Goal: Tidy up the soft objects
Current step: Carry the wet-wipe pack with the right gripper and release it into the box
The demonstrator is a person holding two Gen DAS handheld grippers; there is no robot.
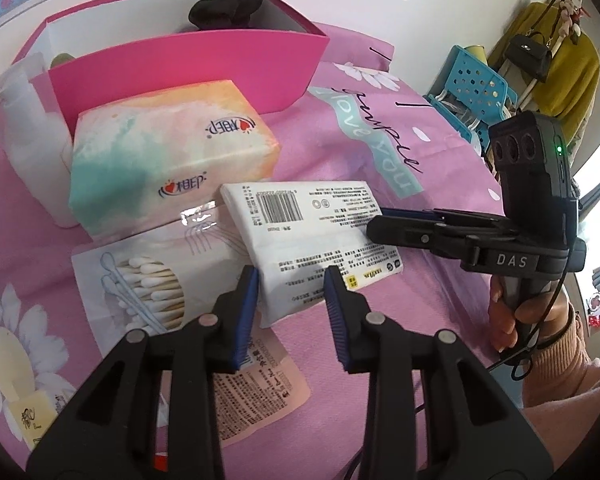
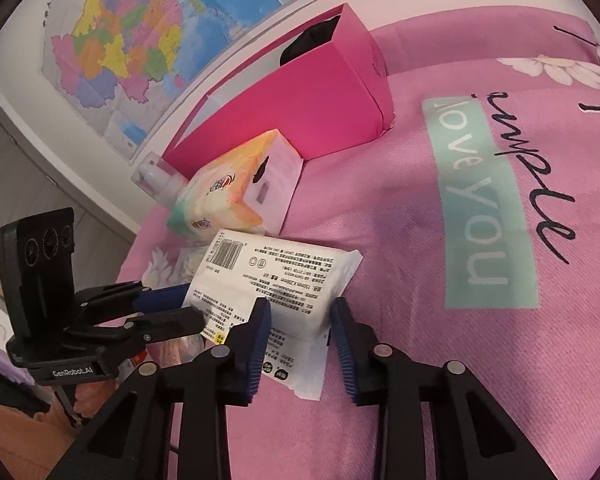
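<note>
A white wipes pack (image 1: 312, 236) with a barcode lies on the pink bedsheet; it also shows in the right wrist view (image 2: 268, 276). My left gripper (image 1: 292, 280) is open, its jaws on either side of the pack's near corner. My right gripper (image 2: 300, 312) is open with its jaws straddling the pack's other end; it shows from the side in the left wrist view (image 1: 384, 220). Behind lie a pastel tissue pack (image 1: 168, 152), a cotton swab bag (image 1: 148, 280) and an open pink box (image 1: 188, 72) with a black soft item (image 1: 228, 10) inside.
A white bottle (image 1: 32, 128) lies left of the tissue pack. A pink printed sachet (image 1: 260, 384) lies under my left gripper. A blue chair (image 1: 476, 84) and hanging clothes (image 1: 556, 48) stand beyond the bed's right edge. A map (image 2: 140, 32) hangs on the wall.
</note>
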